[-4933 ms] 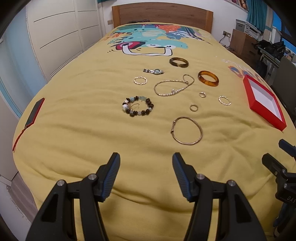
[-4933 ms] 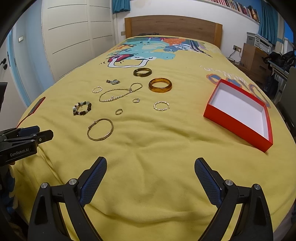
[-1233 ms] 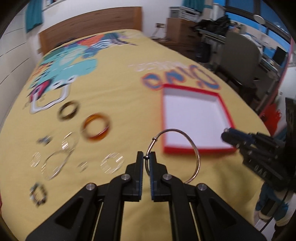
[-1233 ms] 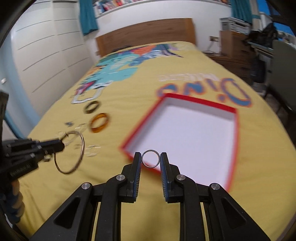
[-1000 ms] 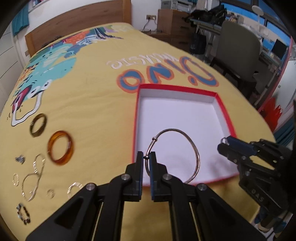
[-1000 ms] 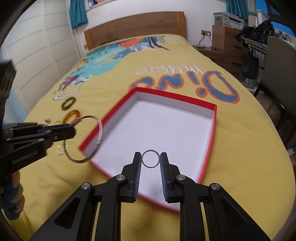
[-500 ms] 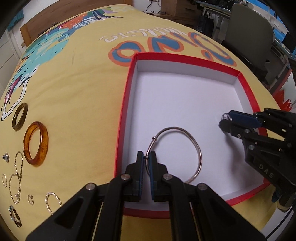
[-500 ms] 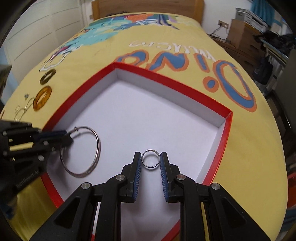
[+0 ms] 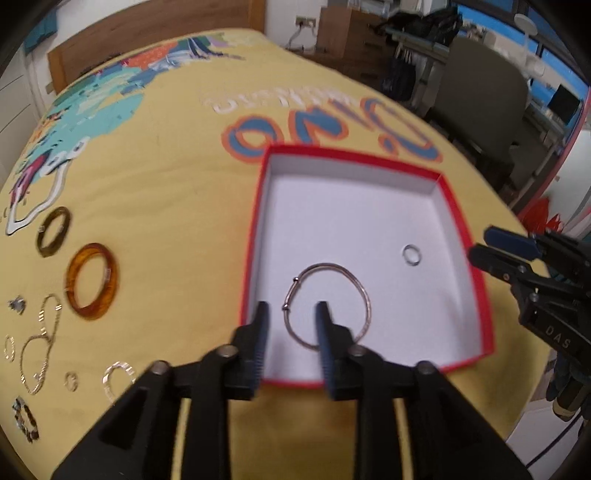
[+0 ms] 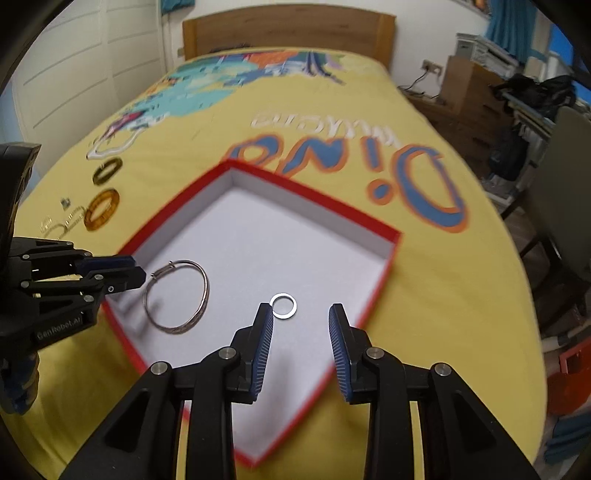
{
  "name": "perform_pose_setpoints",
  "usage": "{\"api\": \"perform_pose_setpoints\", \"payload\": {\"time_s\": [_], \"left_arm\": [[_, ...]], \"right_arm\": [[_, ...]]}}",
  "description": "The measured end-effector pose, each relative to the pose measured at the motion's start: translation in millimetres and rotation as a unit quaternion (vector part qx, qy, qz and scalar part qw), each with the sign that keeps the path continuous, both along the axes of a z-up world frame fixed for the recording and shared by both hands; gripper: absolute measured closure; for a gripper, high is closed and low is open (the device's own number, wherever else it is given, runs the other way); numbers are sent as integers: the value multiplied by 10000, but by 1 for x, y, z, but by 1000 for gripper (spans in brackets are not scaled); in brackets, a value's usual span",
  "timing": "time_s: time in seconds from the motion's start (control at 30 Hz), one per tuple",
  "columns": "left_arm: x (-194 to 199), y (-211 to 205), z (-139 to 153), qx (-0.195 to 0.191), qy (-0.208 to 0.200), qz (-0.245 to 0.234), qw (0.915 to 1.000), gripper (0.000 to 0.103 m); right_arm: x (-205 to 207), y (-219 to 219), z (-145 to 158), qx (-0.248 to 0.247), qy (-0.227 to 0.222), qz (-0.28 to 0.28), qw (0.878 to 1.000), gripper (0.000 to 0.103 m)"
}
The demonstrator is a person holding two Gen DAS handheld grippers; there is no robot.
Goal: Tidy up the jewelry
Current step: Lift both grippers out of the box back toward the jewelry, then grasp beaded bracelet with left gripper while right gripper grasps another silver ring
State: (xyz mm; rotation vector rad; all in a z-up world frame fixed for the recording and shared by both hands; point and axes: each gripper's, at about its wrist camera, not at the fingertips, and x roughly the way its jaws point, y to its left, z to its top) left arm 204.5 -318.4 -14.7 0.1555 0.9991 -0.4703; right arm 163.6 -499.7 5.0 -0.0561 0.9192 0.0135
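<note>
A red box (image 9: 480, 291) (image 10: 393, 251) with a white inside lies on the yellow bedspread. A thin metal bangle (image 9: 364, 295) (image 10: 201, 295) lies loose in it, and a small silver ring (image 9: 411, 255) (image 10: 283, 305) lies loose further right. My left gripper (image 9: 291, 325) (image 10: 138, 271) is open just over the bangle's near end. My right gripper (image 10: 301, 332) (image 9: 480, 245) is open and empty just behind the ring. More jewelry lies left of the box: an amber bangle (image 9: 92, 280) (image 10: 101, 208), a dark bangle (image 9: 53, 231) (image 10: 106, 170), a pearl necklace (image 9: 40, 354) and small rings (image 9: 118, 376).
A beaded bracelet (image 9: 25, 424) lies at the bed's near left corner. A wooden headboard (image 10: 288, 29) closes the far end. A grey chair (image 9: 480, 92) and cluttered desks stand to the right of the bed. White wardrobe doors (image 10: 85, 55) are on the left.
Both grippers have opened. The bangle dropped from the left one and the ring from the right one; both now lie in the box. Both grippers have drawn back a little.
</note>
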Motion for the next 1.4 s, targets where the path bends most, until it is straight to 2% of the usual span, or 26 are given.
{"api": "perform_pose_setpoints", "payload": {"time_s": [0.13, 0.33, 0.43, 0.63, 0.9, 1.17, 1.4], "left_arm": [[-22, 31, 19, -71, -131, 92, 9998, 71], [-60, 95, 34, 196, -243, 271, 9991, 70], [-81, 133, 36, 336, -358, 426, 9979, 62], [-118, 227, 33, 464, -354, 980, 9935, 61], [-146, 330, 30, 282, -306, 1808, 9826, 61], [-144, 387, 12, 162, -109, 2360, 9716, 61], [-104, 409, -11, -191, 227, 2689, 9627, 61]], "right_arm": [[-28, 7, 22, 136, -189, -97, 9997, 72], [-64, 52, 34, 434, -337, 29, 9985, 71], [-79, 82, 34, 558, -356, 177, 9977, 71], [-103, 136, 33, 805, -358, 419, 9952, 69], [-111, 199, 27, 877, -274, 725, 9931, 69], [-94, 245, 10, 887, -99, 1098, 9899, 69], [-61, 280, -13, 973, 141, 1430, 9848, 69]]}}
